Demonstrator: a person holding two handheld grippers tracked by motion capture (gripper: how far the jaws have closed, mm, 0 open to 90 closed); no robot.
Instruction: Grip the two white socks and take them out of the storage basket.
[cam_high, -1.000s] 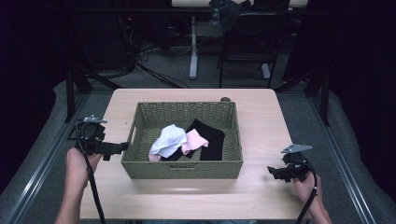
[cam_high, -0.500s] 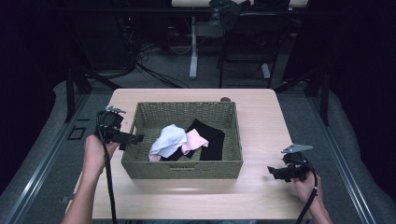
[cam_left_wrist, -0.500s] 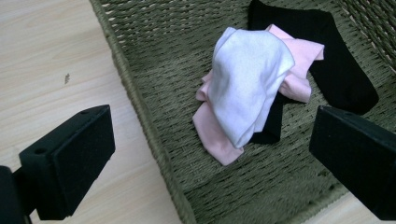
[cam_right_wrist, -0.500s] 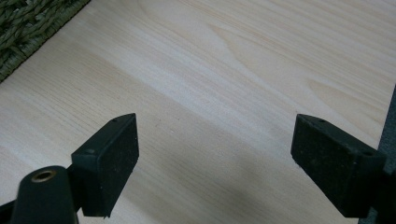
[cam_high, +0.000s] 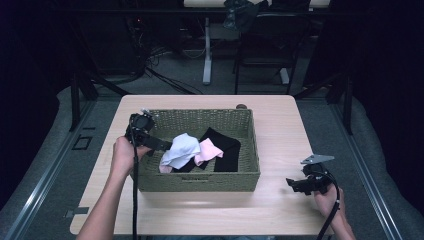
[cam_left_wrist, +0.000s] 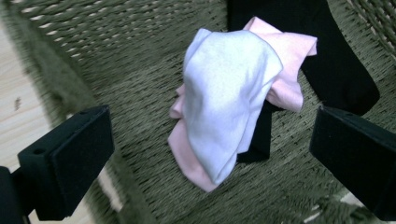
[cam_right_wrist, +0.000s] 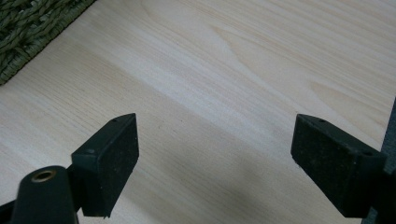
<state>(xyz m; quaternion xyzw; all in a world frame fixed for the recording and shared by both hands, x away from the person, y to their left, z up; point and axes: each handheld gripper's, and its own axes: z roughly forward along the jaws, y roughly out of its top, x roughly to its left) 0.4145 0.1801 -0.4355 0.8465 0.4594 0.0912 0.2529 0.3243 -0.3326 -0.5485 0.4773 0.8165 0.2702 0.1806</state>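
Observation:
A green woven basket (cam_high: 200, 181) sits mid-table with a white cloth (cam_high: 181, 149), a pink cloth (cam_high: 209, 151) and a black cloth (cam_high: 226, 150) piled inside. My left gripper (cam_high: 161, 145) reaches over the basket's left rim, open, its jaws just left of the white cloth. In the left gripper view the white cloth (cam_left_wrist: 224, 98) lies over the pink cloth (cam_left_wrist: 289, 70) and black cloth (cam_left_wrist: 336, 70), between the spread jaws (cam_left_wrist: 210, 154) but farther off. My right gripper (cam_high: 295, 185) is open above bare table at the right; its jaws (cam_right_wrist: 215, 163) frame only wood.
The light wooden table (cam_high: 280, 125) has bare room right of and in front of the basket. A small dark round object (cam_high: 241, 106) sits behind the basket's back rim. The basket corner (cam_right_wrist: 28, 32) lies left of the right gripper. Chairs and cables stand beyond the table.
My left gripper has moved right from beside the table's left edge to over the basket's left rim, toward the white cloth. The right gripper has stayed still.

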